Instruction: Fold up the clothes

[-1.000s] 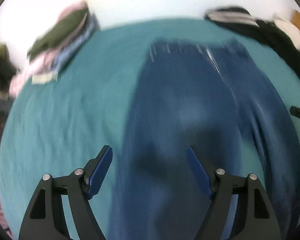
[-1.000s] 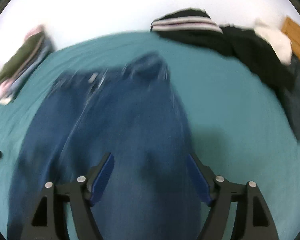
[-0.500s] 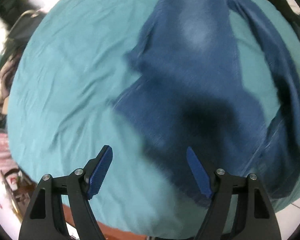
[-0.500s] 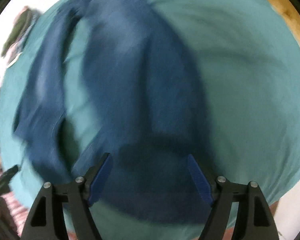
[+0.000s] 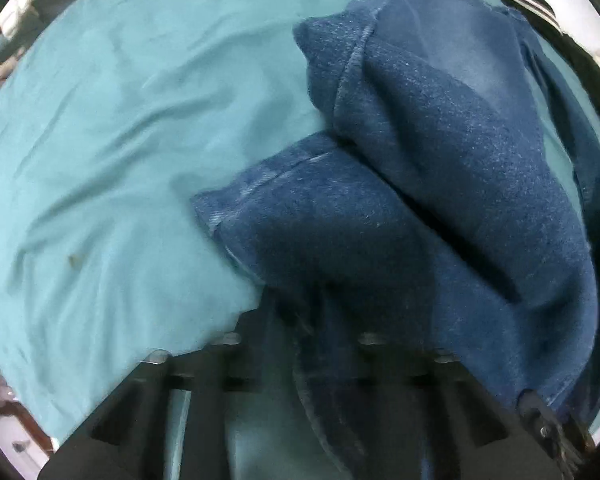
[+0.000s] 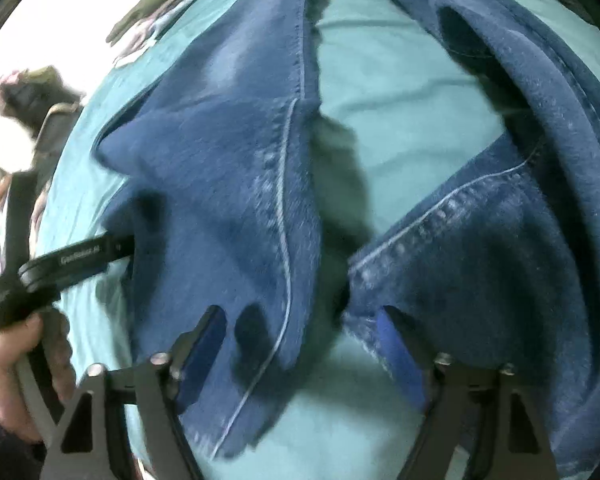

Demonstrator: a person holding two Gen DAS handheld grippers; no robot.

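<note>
Left wrist view: blue jeans (image 5: 440, 168), denim, lying crumpled on a teal bedsheet (image 5: 120, 140), one leg end doubled over itself. Left gripper (image 5: 304, 320): fingers drawn close together with a fold of denim between them, apparently clamped on the leg hem (blur softens the detail). Right wrist view: right gripper (image 6: 300, 340), jaws apart, blue pads either side of the other leg's hem, nothing held. Left hand (image 6: 16, 380) visible on its handle. Step in hand: taking both leg ends, judged early in the fold. Next move calls for closing the right claw on the hem, then carrying both ends toward the waistband. Other clothes (image 6: 152, 4) piled at the far edge.
</note>
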